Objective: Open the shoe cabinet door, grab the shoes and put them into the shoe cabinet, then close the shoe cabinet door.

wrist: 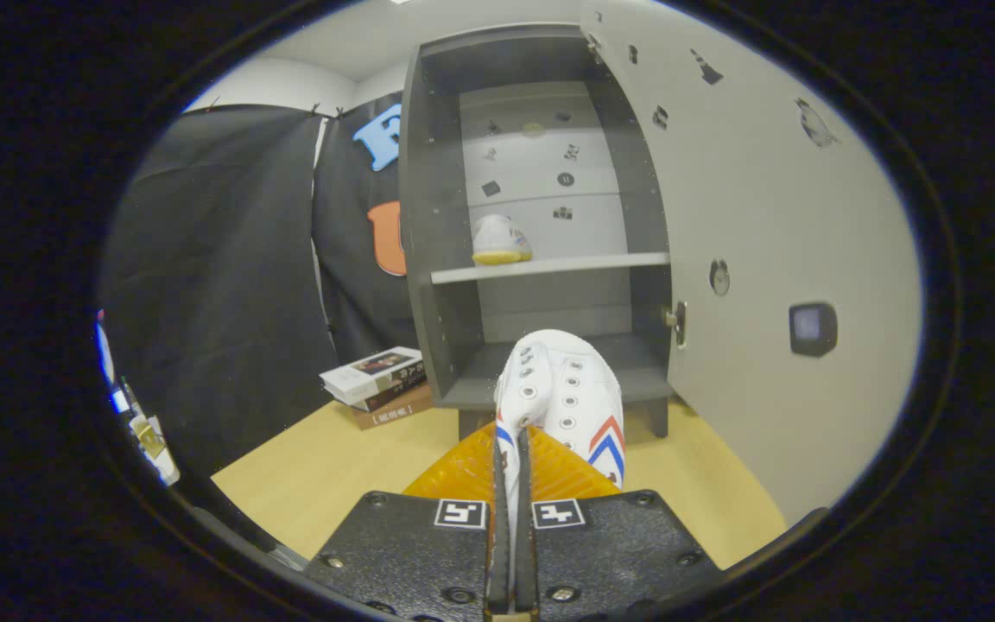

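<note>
Gripper point(511, 466) clamped on a white shoe point(562, 402), fingers nearly together with the shoe's edge pinched between them, toe pointing ahead toward the shoe cabinet point(437, 259). Cabinet door point(757, 259) swung wide open on the right, a second white shoe with a yellow sole point(501, 240) sitting on the middle shelf point(549, 266). Stack of books point(381, 384) lying on the wooden floor point(325, 466) just left of the cabinet's base.
</note>
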`<state>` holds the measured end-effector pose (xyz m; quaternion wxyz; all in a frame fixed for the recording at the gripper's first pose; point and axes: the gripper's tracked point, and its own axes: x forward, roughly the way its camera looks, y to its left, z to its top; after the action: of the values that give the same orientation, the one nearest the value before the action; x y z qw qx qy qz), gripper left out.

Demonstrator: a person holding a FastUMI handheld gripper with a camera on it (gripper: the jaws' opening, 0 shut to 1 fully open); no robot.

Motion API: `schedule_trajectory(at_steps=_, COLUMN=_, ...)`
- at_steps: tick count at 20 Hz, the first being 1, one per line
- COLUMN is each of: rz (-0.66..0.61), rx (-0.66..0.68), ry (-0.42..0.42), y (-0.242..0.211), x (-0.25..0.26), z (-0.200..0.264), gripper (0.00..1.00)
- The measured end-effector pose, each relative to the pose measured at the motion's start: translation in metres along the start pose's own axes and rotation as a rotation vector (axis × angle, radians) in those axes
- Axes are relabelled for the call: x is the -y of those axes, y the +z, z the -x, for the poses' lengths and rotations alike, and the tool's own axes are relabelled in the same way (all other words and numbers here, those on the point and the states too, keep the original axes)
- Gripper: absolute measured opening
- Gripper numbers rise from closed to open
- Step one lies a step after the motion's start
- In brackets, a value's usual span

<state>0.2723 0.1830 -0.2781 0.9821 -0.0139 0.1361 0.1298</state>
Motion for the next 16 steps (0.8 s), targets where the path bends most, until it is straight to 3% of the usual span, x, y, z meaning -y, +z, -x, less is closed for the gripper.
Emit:
schedule_trajectory(at_steps=8, rz=0.118, rx=0.042, ry=-0.007, y=0.166, x=-0.013, z=0.016, gripper=0.06)
schedule_trajectory(at_steps=12, rz=0.121, rx=0.037, ry=-0.061, y=0.230, x=-0.012, z=-0.021, gripper=0.06)
schedule_trajectory(at_steps=16, rz=0.137, rx=0.002, ry=-0.106, y=0.262, x=-0.003, z=-0.074, gripper=0.06)
